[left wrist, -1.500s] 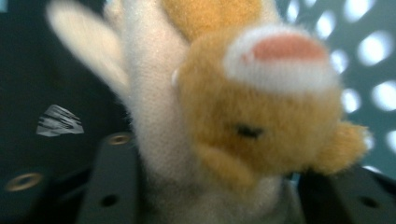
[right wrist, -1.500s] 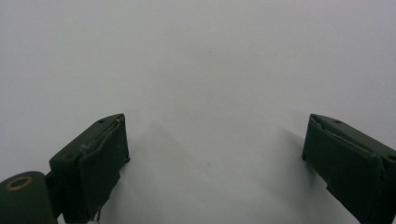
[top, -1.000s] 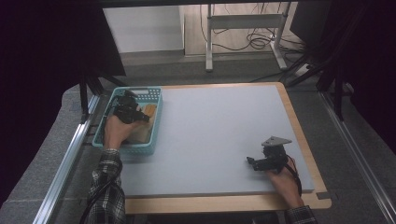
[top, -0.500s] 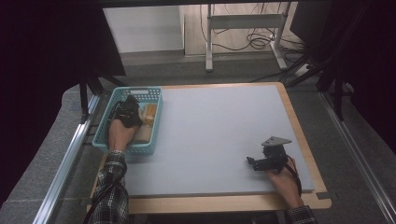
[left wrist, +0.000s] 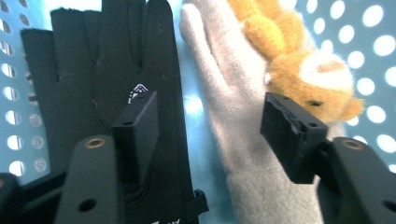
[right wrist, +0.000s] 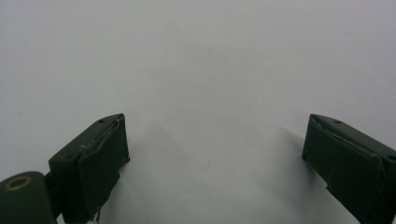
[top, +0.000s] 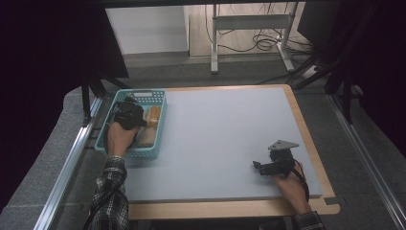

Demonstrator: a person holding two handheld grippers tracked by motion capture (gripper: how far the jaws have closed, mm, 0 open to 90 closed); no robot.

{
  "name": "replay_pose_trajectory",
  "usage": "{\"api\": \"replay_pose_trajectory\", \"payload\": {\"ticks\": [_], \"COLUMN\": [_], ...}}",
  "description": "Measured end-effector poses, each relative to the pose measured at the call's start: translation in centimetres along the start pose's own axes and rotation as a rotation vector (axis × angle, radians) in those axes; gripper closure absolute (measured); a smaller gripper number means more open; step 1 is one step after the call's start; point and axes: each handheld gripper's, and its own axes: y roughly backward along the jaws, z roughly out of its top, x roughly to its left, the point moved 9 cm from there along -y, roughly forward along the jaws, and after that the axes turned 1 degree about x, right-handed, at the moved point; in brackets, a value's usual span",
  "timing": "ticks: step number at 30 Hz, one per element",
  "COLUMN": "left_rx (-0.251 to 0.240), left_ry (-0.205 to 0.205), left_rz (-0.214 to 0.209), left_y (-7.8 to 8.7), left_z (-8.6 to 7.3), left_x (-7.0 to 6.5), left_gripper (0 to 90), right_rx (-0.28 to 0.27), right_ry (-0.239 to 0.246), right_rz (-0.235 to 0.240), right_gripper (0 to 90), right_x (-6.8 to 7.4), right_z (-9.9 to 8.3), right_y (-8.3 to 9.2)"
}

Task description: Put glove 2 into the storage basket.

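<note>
Hovering left claw (left wrist: pixel 205 140) in basket (top: pixel 155 93), jaws just reopened astride grey glove (left wrist: pixel 233 135), ready to pinch; right claw (right wrist: pixel 215 163) parked released on worktop (top: pixel 225 134).

The only mark to be seen is a small white emblem, a diamond-like outline with fine lines inside, printed on the black fabric fingerless glove (left wrist: pixel 116 79). In the left gripper view it sits at about 9 o'clock from the picture's middle, just above the tip of a jaw. It has no letters that can be read. At the glove's lower edge, near 6 o'clock, a scrap of white print is cut off and illegible.
</note>
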Motion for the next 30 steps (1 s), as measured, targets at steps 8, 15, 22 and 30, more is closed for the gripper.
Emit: {"api": "replay_pose_trajectory", "payload": {"ticks": [8,15,22,30], "left_rx": [-0.037,-0.075,-0.106,-0.138], "left_ry": [-0.007,-0.019,-0.028,-0.052], "left_rz": [-0.031,-0.045,-0.092,-0.128], "left_y": [0.9,1.6,2.6,3.7], "left_z": [-0.1,-0.1,-0.1,-0.1], "left_x": [-0.1,-0.1,-0.8,-1.8], "left_gripper": [19.7,9.5,6.2,3.4], "right_rx": [0.000,0.000,0.000,0.000], "right_ry": [-0.001,0.000,0.001,0.005], "right_rz": [-0.003,-0.004,-0.004,-0.006], "right_gripper": [6.6,6.6,6.6,6.6], "right_x": [0.0,0.0,0.0,0.0], "right_z": [0.0,0.0,0.0,0.0], "right_y": [0.0,0.0,0.0,0.0]}}
